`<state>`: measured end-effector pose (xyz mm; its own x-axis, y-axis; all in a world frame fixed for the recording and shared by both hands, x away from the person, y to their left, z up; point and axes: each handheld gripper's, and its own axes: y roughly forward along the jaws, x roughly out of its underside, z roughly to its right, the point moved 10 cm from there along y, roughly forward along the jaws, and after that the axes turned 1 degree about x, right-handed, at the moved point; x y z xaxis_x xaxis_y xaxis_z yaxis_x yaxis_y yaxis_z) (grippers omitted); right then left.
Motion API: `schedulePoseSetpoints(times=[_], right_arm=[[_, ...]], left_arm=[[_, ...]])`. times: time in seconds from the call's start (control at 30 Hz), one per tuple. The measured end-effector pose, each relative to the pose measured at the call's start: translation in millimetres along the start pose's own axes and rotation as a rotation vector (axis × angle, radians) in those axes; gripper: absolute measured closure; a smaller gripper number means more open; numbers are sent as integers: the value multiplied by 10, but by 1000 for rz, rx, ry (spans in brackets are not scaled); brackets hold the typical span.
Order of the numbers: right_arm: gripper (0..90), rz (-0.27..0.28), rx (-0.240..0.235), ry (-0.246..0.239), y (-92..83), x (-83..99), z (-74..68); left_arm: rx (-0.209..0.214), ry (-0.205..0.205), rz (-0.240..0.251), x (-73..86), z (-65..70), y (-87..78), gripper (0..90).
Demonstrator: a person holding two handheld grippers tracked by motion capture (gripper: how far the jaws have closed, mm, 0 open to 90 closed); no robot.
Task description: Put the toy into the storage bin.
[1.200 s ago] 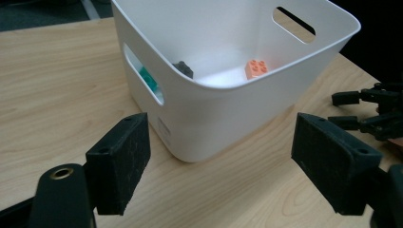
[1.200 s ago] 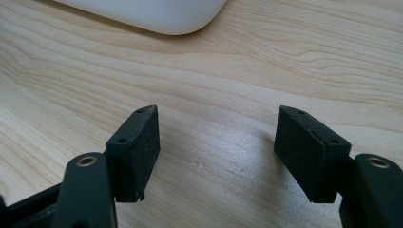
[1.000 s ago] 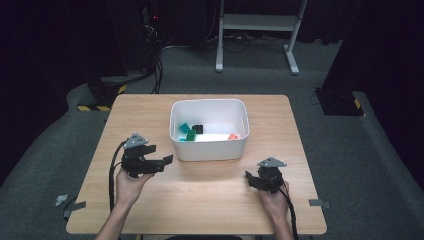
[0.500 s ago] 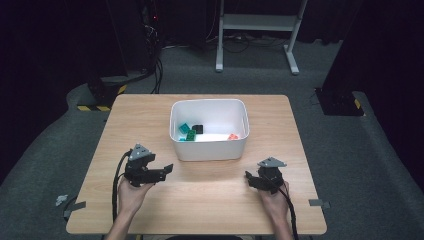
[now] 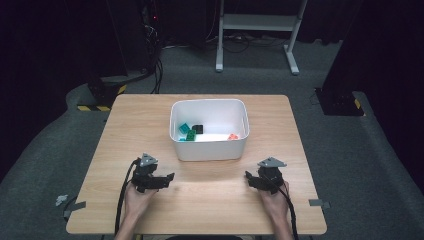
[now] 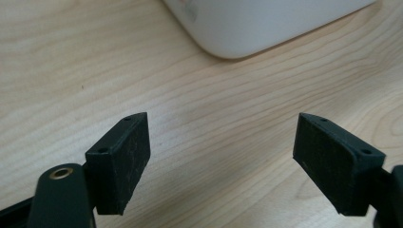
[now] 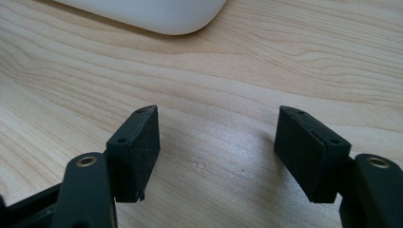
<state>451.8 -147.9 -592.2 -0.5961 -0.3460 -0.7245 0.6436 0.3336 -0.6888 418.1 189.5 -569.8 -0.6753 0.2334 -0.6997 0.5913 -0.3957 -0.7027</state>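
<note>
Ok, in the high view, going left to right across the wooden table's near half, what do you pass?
Left gripper, black with open jaws → white plastic bin holding small coloured blocks, set farther back → right gripper, black, also open, all on the light wooden table.

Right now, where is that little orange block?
In the high view, the orange block lies inside the white bin at the table's middle, near its right wall, apart from the green and black blocks on the left.

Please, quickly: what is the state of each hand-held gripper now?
Left hand-held gripper: open, holding nothing, above the table.
Right hand-held gripper: open, holding nothing.
</note>
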Motion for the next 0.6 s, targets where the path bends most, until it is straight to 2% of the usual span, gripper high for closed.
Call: schedulePoseSetpoints(times=[0.23, 0.43, 0.6], right_arm=[[319, 0, 0, 0, 0, 0, 0], [319, 0, 0, -2, 0, 0, 1], [319, 0, 0, 0, 0, 0, 0]], left_arm=[[-40, -29, 11, 77, -97, 96, 201], [-76, -23, 28, 67, -147, 111, 201], [-97, -8, 12, 109, -179, 179, 188]])
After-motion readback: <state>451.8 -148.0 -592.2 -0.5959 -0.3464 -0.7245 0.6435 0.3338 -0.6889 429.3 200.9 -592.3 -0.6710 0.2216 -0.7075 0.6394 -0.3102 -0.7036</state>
